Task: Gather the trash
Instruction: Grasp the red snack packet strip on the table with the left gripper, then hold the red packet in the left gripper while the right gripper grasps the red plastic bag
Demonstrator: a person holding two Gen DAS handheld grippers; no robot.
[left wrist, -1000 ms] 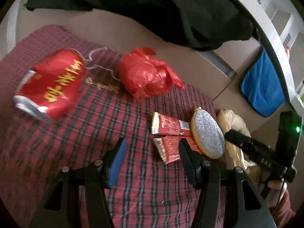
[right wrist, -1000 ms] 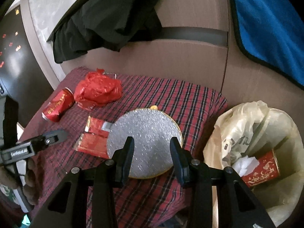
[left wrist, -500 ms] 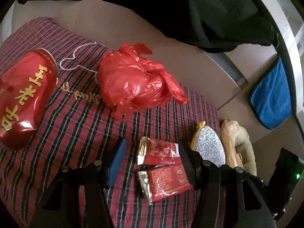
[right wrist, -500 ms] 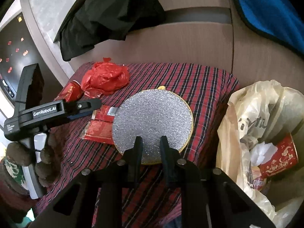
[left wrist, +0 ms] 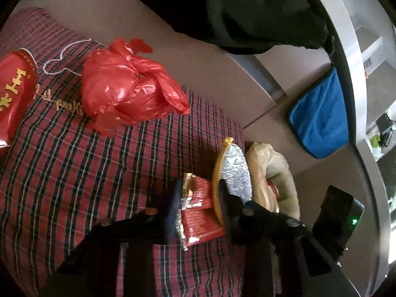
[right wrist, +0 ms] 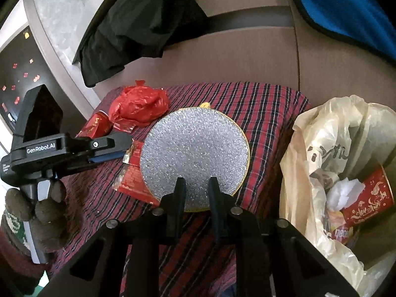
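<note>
Two red snack wrappers (left wrist: 200, 212) lie on the plaid cloth (left wrist: 74, 173), and my left gripper (left wrist: 200, 203) is closing on them with a finger against each side. From the right wrist the wrappers (right wrist: 133, 175) show beside the left gripper (right wrist: 123, 148). A round silver glitter disc (right wrist: 195, 148) with a gold rim lies to their right. My right gripper (right wrist: 196, 190) is shut on the disc's near edge. The disc (left wrist: 236, 173) looks narrow in the left wrist view. A pale trash bag (right wrist: 321, 148) gapes at the right, holding a red can (right wrist: 368, 198) and white tissue.
A crumpled red plastic bag (left wrist: 123, 94) and a red can (left wrist: 12, 99) lie at the cloth's far left. Black clothing (left wrist: 247, 12) hangs over the brown panel behind. A blue towel (left wrist: 319, 116) hangs right. A gloved hand (right wrist: 42, 212) holds the left gripper.
My left gripper moved forward over the red wrappers and its jaws came together on them. My right gripper's jaws narrowed onto the silver disc's near edge and stayed there.
</note>
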